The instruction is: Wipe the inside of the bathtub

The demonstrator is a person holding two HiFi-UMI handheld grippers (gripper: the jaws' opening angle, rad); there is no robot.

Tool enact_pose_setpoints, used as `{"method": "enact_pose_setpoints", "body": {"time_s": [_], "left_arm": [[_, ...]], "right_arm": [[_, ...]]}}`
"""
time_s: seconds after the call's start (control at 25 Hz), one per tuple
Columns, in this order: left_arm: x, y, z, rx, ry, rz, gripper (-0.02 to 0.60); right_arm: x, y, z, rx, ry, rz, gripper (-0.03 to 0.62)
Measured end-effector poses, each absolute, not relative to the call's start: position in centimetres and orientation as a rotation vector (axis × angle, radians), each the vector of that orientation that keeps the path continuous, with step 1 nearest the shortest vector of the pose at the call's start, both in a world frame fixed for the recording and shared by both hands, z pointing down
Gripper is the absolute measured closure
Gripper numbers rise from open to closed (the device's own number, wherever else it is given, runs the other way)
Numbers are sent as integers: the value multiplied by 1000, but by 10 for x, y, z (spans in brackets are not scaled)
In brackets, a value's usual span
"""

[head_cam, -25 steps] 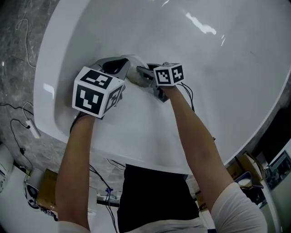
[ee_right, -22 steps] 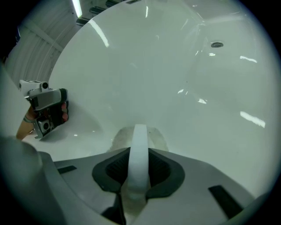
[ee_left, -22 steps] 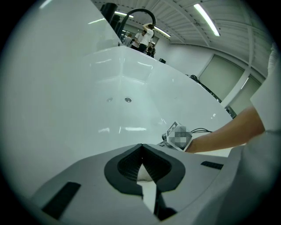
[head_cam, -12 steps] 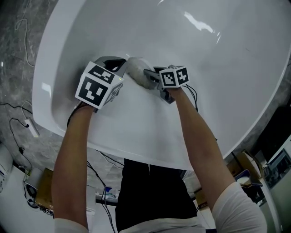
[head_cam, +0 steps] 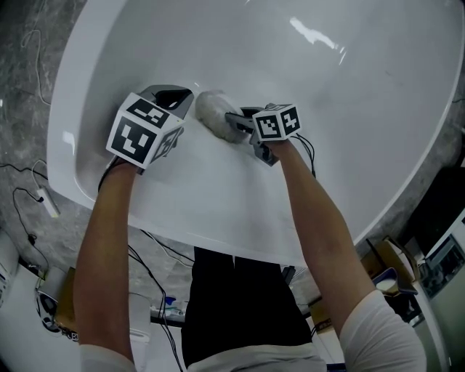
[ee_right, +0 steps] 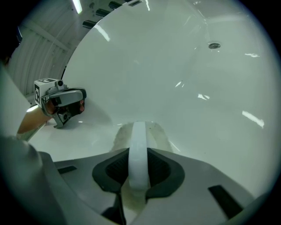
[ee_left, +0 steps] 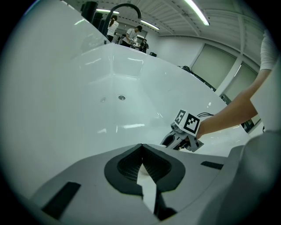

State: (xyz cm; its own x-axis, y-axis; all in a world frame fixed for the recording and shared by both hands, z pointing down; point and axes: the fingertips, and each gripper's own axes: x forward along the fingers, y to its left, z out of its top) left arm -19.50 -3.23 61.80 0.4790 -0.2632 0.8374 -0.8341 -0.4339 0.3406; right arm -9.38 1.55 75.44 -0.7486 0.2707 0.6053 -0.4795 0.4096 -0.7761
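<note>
As the right gripper (head_cam: 231,120) clamps its strap (ee_right: 138,149), the scrub pad (head_cam: 212,109) lies flat against the bathtub wall (head_cam: 349,109); left gripper (ee_left: 141,165) closed, empty.

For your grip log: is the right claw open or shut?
Shut: the right claw clamps the white handle of the scrubber.

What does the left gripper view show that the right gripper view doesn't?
Only the left gripper view: a black faucet, people beyond the tub, the right gripper, and its own jaws, shut and empty. Only the right gripper view: the pad clamped in its jaws, and the left gripper. Both: the white tub's inside.
</note>
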Motion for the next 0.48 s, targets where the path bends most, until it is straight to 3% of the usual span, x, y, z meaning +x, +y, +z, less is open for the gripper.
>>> {"method": "enact_pose_setpoints", "body": {"time_s": [0.48], "left_arm": [[-199, -34, 601, 1931, -962, 911, 571]], "right_arm": [[-113, 22, 719, 97, -2036, 1400, 499]]}}
